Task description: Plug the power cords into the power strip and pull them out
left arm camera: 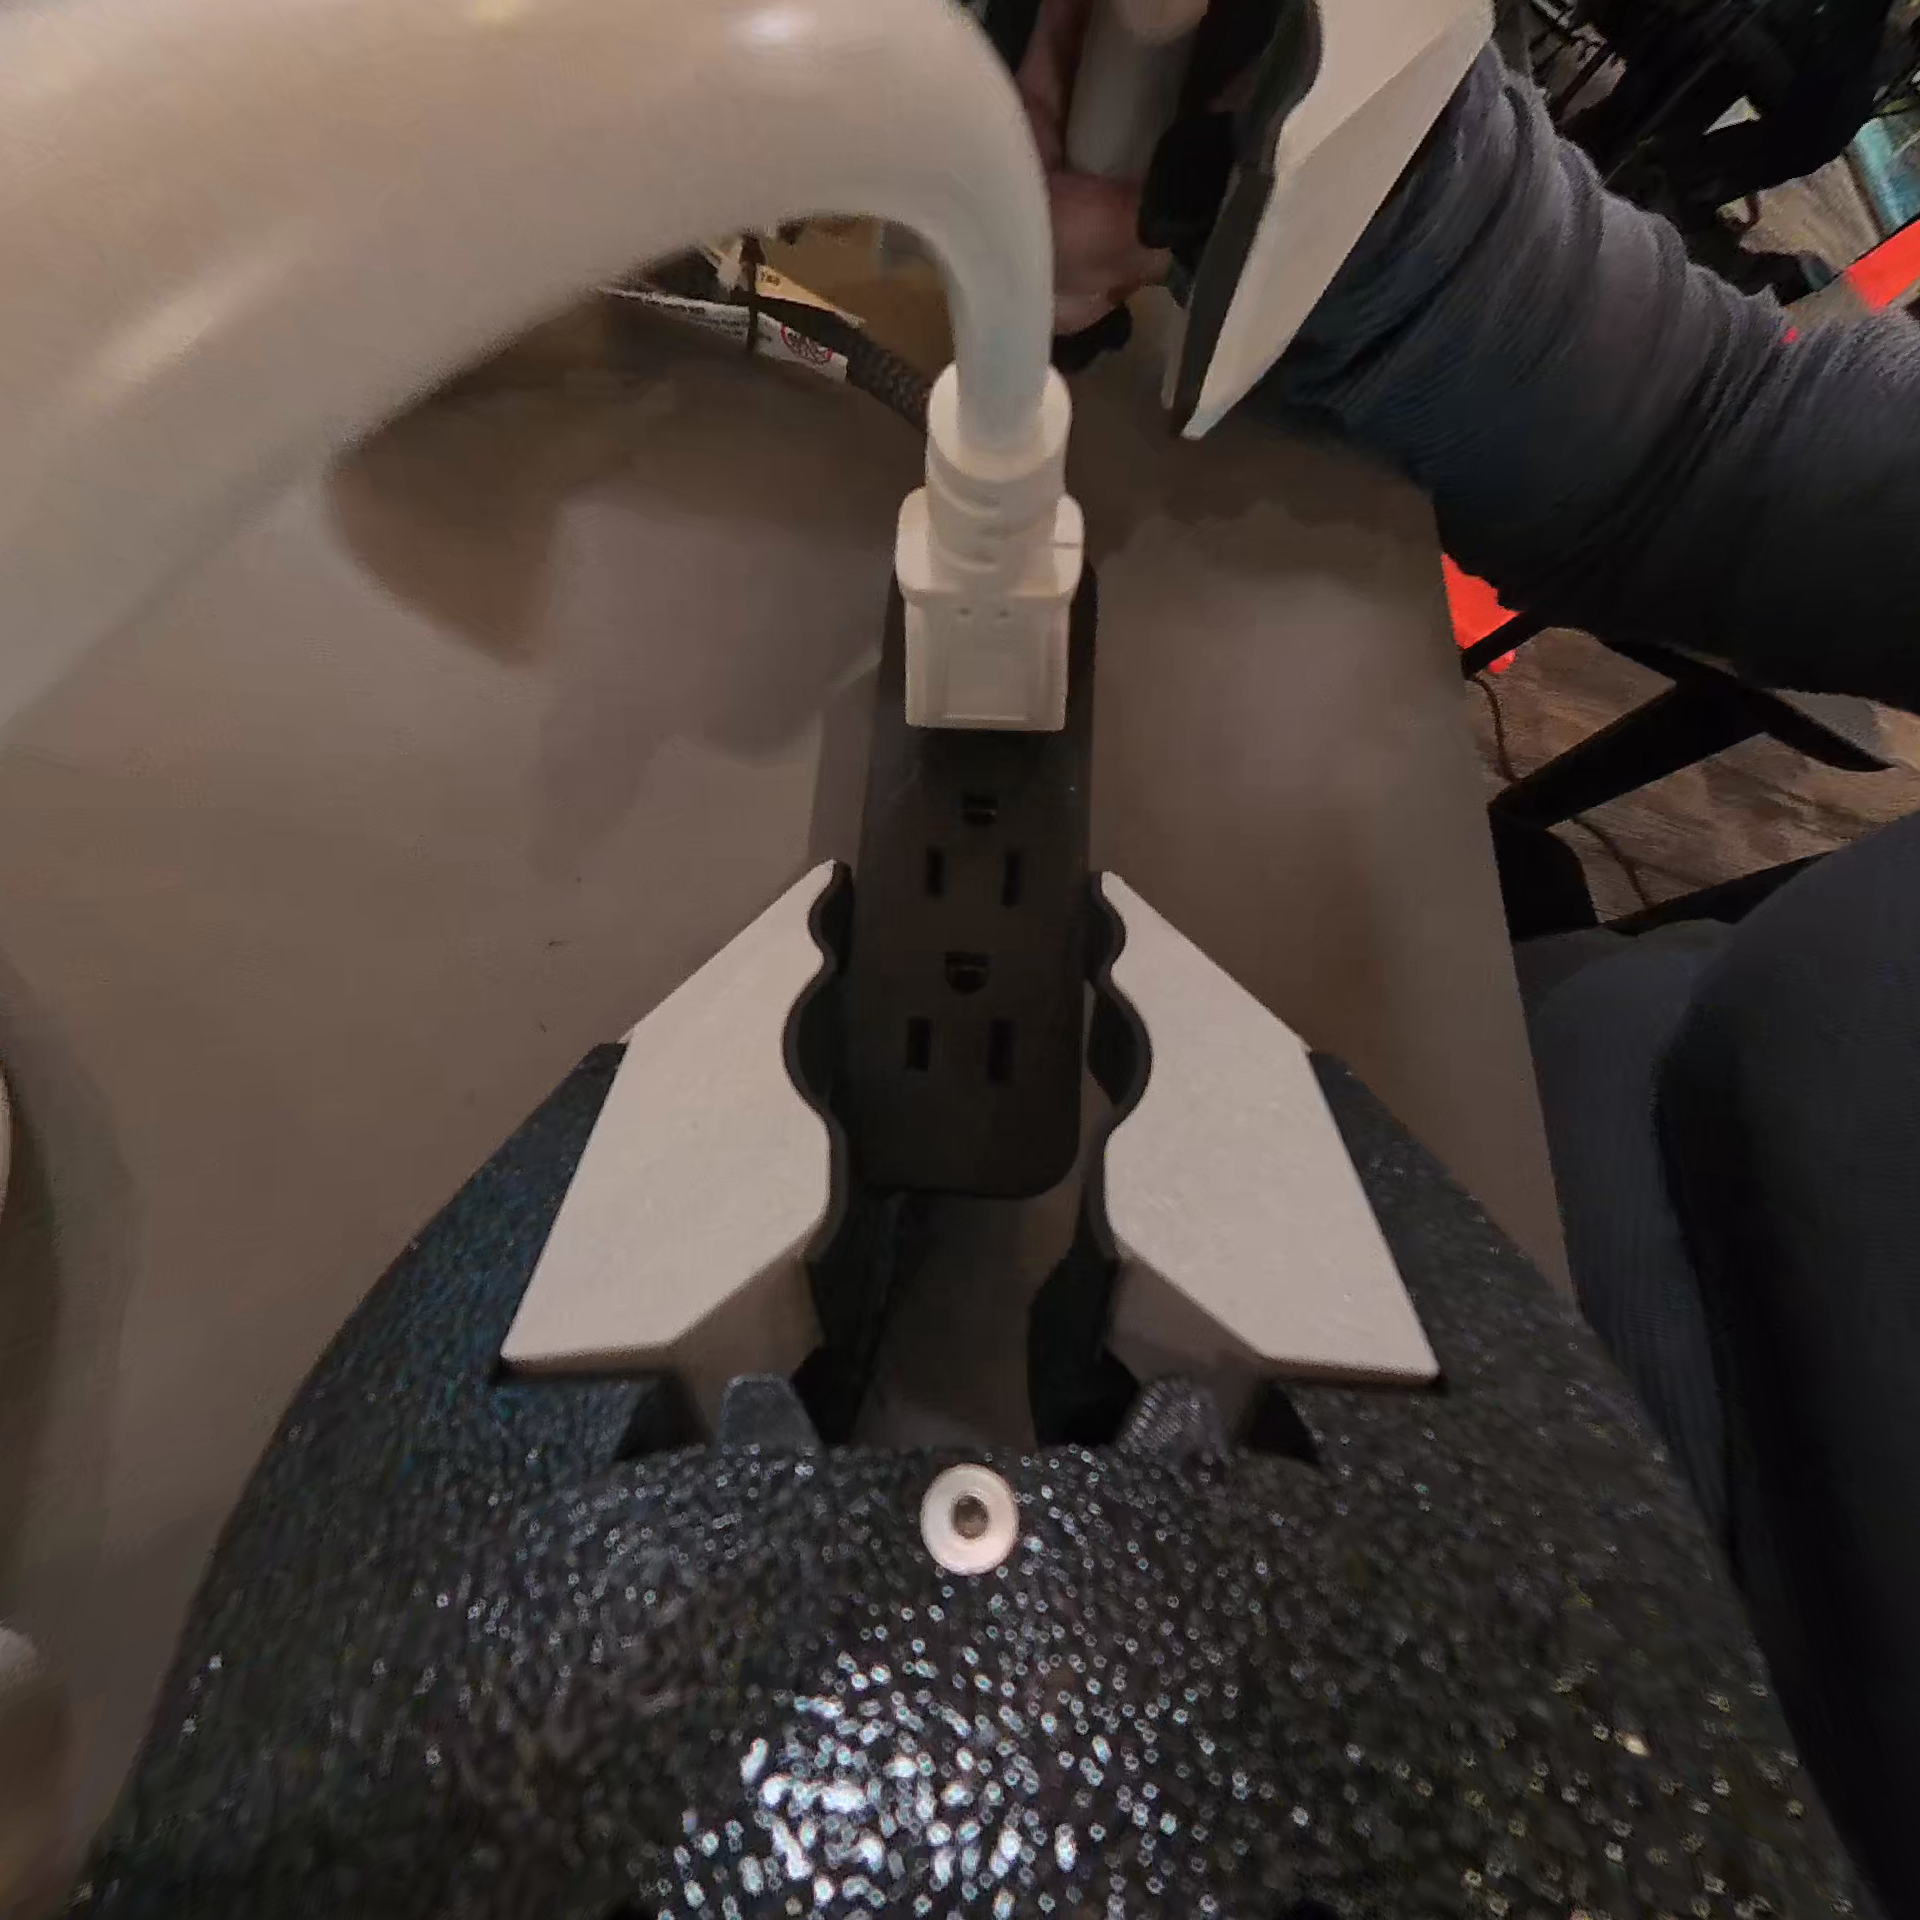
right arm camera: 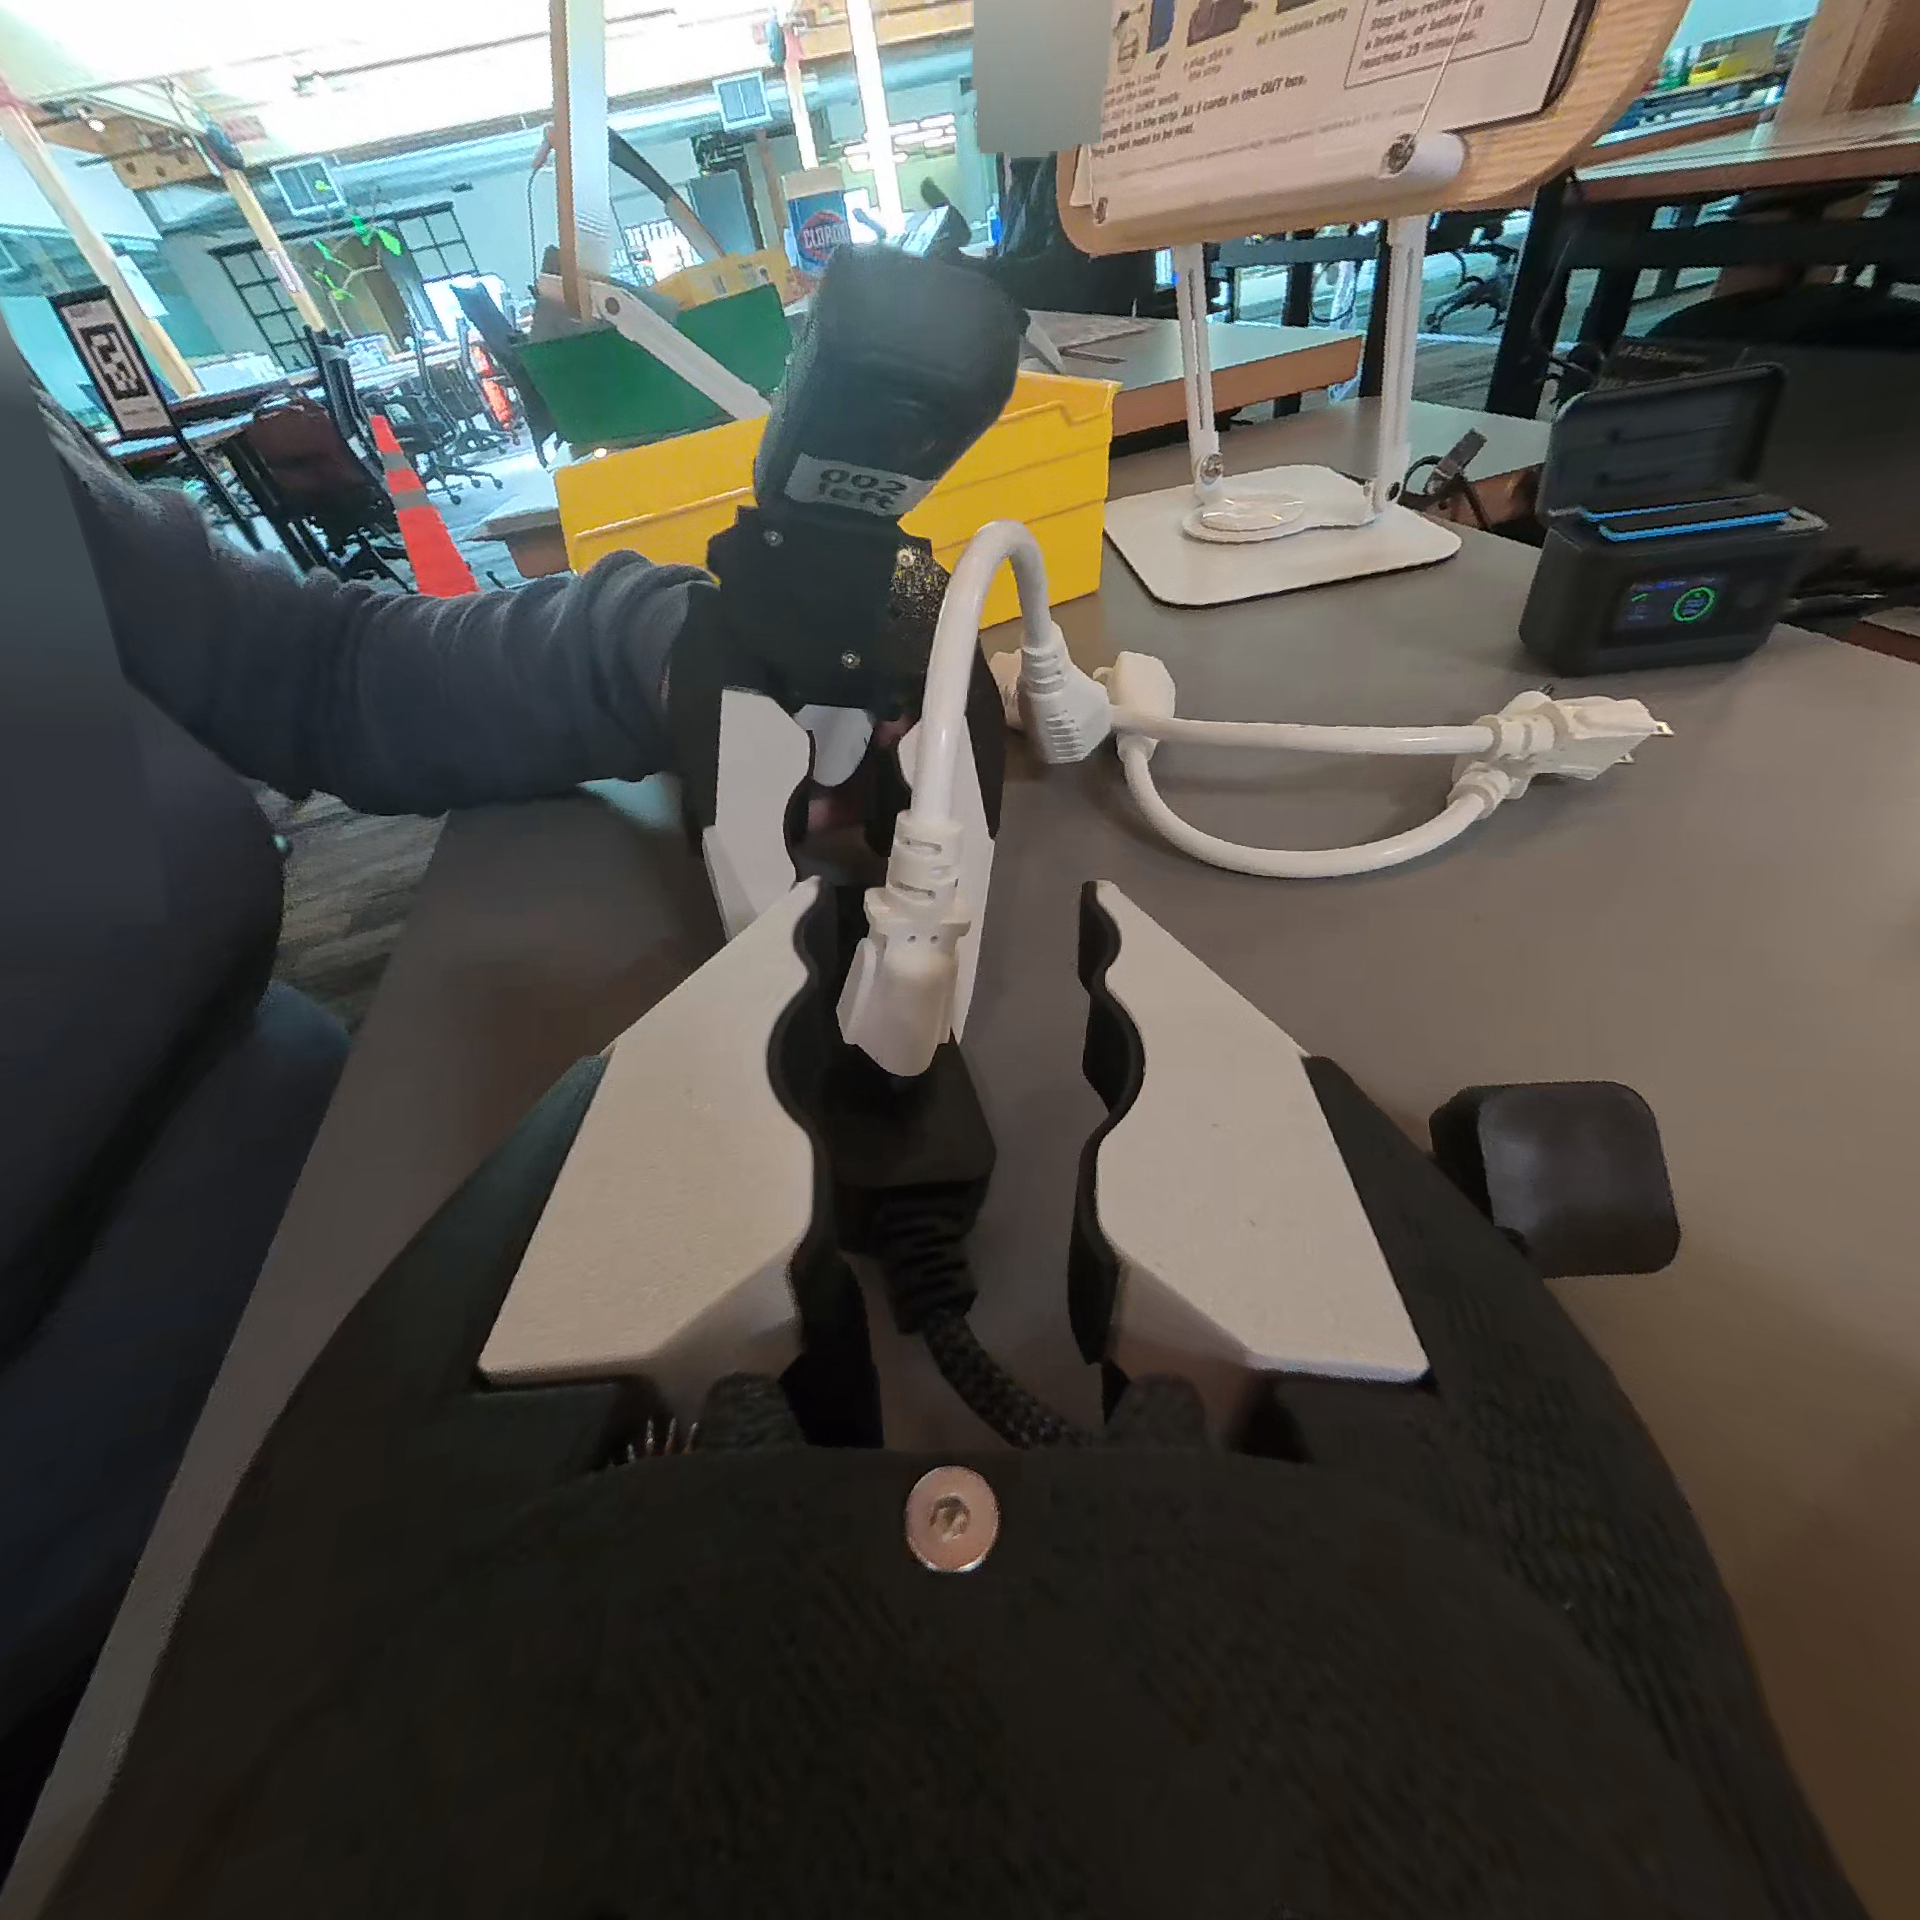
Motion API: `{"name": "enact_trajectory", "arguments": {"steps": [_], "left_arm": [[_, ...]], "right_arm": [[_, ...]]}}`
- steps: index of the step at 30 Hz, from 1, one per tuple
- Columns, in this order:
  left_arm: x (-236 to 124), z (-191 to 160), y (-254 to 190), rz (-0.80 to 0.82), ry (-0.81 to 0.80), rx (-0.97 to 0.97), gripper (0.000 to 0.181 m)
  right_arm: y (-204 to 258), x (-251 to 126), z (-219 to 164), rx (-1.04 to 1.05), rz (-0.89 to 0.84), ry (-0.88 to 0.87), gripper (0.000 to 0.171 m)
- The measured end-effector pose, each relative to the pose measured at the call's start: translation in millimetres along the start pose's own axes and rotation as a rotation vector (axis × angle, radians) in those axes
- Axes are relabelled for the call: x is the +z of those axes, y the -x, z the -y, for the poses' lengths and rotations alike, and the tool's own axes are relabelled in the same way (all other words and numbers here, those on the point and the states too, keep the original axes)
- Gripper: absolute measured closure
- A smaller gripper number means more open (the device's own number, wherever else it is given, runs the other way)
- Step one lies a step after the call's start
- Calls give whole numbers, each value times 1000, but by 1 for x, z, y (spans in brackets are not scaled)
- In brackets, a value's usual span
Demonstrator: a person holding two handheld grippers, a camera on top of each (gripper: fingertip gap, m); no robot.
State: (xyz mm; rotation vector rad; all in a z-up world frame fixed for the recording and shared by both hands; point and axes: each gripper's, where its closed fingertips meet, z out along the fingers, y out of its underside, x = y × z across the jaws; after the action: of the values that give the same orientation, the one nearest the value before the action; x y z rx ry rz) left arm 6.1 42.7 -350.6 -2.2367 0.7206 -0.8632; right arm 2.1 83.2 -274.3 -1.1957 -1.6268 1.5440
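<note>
The left gripper [left arm camera: 964, 1023] pinches the black strip [left arm camera: 971, 935] across its near end, both pads against the strip's long sides. Two free sockets show between the fingers. At 12 o'clock from them a white plug [left arm camera: 985, 634] sits in a farther socket, its cord [left arm camera: 727, 177] arching up and over toward 10 o'clock. The strip lies on a grey table [left arm camera: 416, 935].

In the right wrist view, the right gripper [right arm camera: 940, 1029] is spread wide around the strip's cable end [right arm camera: 914, 1132]; whether its fingers touch anything cannot be told. The plug [right arm camera: 904, 987] stands between the fingertips, nearer the left finger, with a clear gap to the right one. The strip's braided cable [right arm camera: 966, 1351] runs back toward 6 o'clock. Beyond, at 12 o'clock, is the left gripper [right arm camera: 831, 790], held by a gloved hand [right arm camera: 665, 665].

Two more white cords [right arm camera: 1299, 790] lie on the table at 2 o'clock, well apart from the strip. A yellow bin [right arm camera: 665, 499] stands at 11 o'clock.
</note>
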Motion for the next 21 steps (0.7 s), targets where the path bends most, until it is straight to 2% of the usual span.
{"name": "enact_trajectory", "arguments": {"steps": [1, 5, 9, 14, 19, 21], "left_arm": [[0, 0, 0, -8, 1, -7, 137], [0, 0, -1, -12, 3, -1, 137], [1, -1, -1, 43, -6, 47, 138], [0, -4, 3, 159, -20, 163, 138], [-16, -3, 35, 362, -36, 249, 138], [-22, -1, 46, 411, -58, 227, 138]], "right_arm": [[-1, 0, 0, 3, -4, -5, 125], [-5, -1, 3, -28, -36, -40, 127], [-8, -6, 15, -184, -125, -125, 130], [-7, -15, 39, -429, -309, -297, 140], [-2, -9, 42, -597, -405, -312, 143], [-1, -5, 41, -636, -422, -306, 144]]}}
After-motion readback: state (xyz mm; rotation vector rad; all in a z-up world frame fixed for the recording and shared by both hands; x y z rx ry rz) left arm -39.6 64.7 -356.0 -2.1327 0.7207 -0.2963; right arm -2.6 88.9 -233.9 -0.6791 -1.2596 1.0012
